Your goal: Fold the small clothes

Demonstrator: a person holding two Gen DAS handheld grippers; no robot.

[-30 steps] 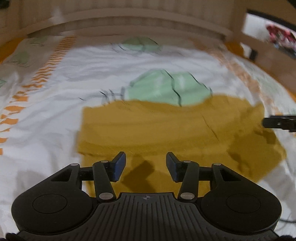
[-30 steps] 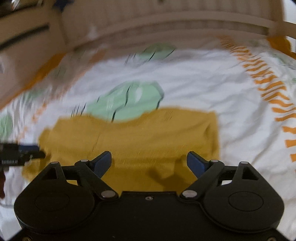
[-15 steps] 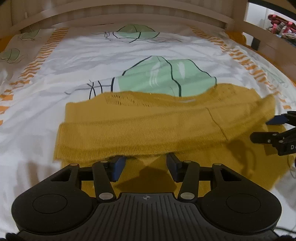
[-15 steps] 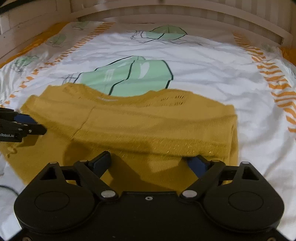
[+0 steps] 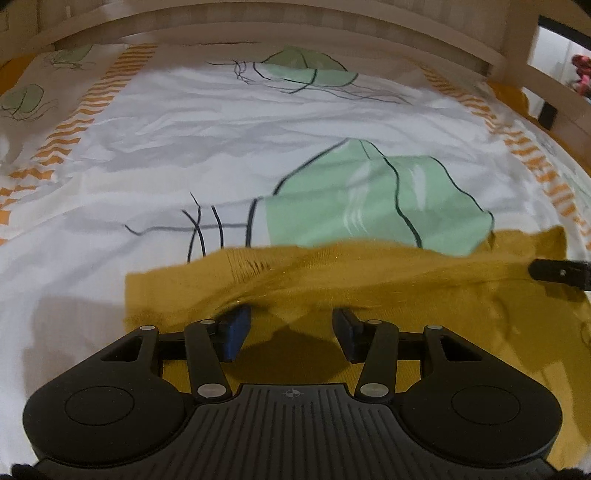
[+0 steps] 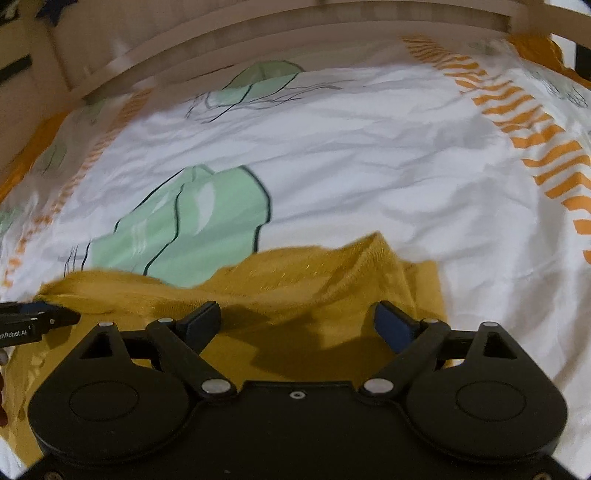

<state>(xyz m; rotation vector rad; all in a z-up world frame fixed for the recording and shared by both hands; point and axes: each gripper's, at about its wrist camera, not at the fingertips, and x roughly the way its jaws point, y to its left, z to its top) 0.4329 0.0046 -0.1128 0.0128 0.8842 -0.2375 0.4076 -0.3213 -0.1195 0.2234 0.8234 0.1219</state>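
A mustard knitted garment (image 5: 369, 280) lies on the white printed bed sheet (image 5: 221, 155), filling the lower middle of both views. My left gripper (image 5: 291, 328) is open, low over the garment's left part. A rumpled fold of knit rides just past its fingertips and partly over the left pad (image 5: 236, 325). My right gripper (image 6: 295, 317) stands wide open over the garment (image 6: 295, 280), which humps up into a peak ahead of its right finger. Each gripper's finger shows at the edge of the other's view: the right gripper (image 5: 561, 273), the left gripper (image 6: 37, 321).
A curved wooden bed rail (image 5: 295, 33) closes off the far side, and a side rail (image 5: 554, 88) runs along the right. Orange zigzag bands (image 6: 546, 147) edge the sheet. A large green print (image 5: 369, 199) lies just beyond the garment. A mustard cloth (image 6: 535, 44) sits at the far corner.
Both grippers have slid forward over the garment towards the far rail. The folded knit edge, flat before, now bunches and rises at their fingertips. Neither pair of jaws has changed its opening.
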